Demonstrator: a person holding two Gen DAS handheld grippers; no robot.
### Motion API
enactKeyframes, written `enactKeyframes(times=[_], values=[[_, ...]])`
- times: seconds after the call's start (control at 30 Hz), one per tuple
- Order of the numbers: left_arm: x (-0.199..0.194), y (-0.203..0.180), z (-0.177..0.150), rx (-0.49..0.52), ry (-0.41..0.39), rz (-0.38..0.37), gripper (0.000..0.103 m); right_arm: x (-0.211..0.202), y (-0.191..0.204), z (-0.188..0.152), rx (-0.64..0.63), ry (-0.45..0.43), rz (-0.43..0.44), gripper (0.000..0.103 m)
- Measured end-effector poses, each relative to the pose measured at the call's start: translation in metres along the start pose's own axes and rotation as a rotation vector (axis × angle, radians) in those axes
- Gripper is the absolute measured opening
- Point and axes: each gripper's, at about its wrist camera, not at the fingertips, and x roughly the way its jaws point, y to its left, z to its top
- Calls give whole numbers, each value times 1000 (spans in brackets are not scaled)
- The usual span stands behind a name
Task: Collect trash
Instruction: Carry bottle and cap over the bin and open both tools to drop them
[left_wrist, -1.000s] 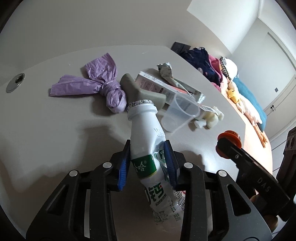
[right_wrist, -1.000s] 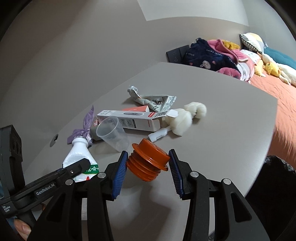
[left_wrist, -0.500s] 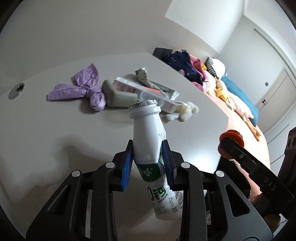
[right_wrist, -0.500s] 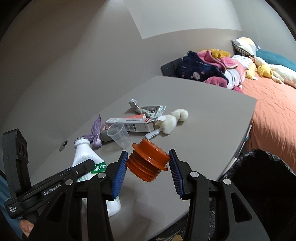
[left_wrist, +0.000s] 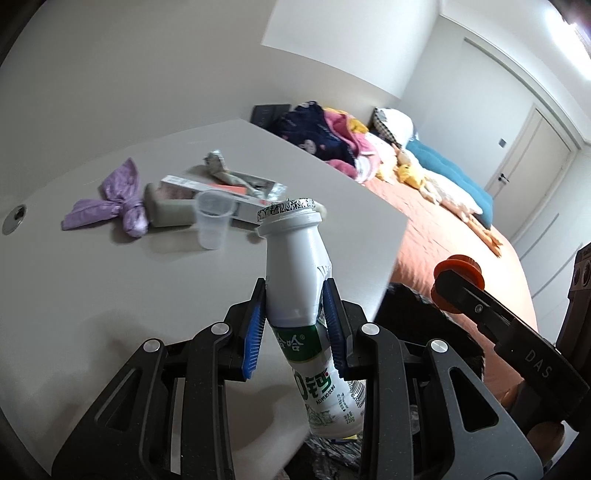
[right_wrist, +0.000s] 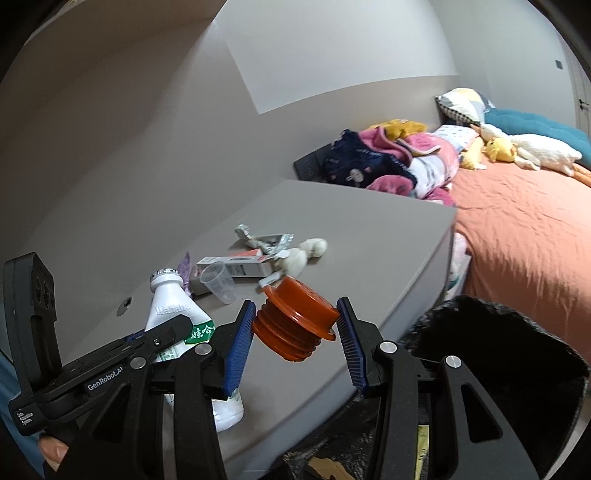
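Note:
My left gripper (left_wrist: 295, 314) is shut on a white drink bottle (left_wrist: 295, 266) with a green label and torn foil rim, held above the grey table (left_wrist: 110, 295). That bottle (right_wrist: 166, 310) also shows at the left of the right wrist view. My right gripper (right_wrist: 295, 332) is shut on an orange ribbed cap (right_wrist: 295, 321), which appears in the left wrist view as an orange cap (left_wrist: 458, 269) at the right. Left on the table are a clear plastic cup (left_wrist: 212, 221), a purple bag (left_wrist: 114, 206), a long carton (left_wrist: 214, 192) and a crumpled foil wrapper (left_wrist: 229, 173).
A black-lined bin (right_wrist: 498, 369) stands beyond the table's near corner, litter visible inside it. A small white plush (right_wrist: 299, 254) lies beside the carton. Behind the table is a bed with an orange sheet (right_wrist: 517, 229), piled clothes and soft toys. A cable hole (left_wrist: 16, 214) is at the table's left.
Both grippers have risen and drawn back from the pile toward the table's near corner, each keeping its load. The table edge, bed and black bin have come into view.

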Motion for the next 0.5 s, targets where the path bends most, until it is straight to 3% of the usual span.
enactKeyframes(times=[0.5], values=[[11,-61,-20,117,48,-80,30,-49,-50,-18,60,-47,-96,47]])
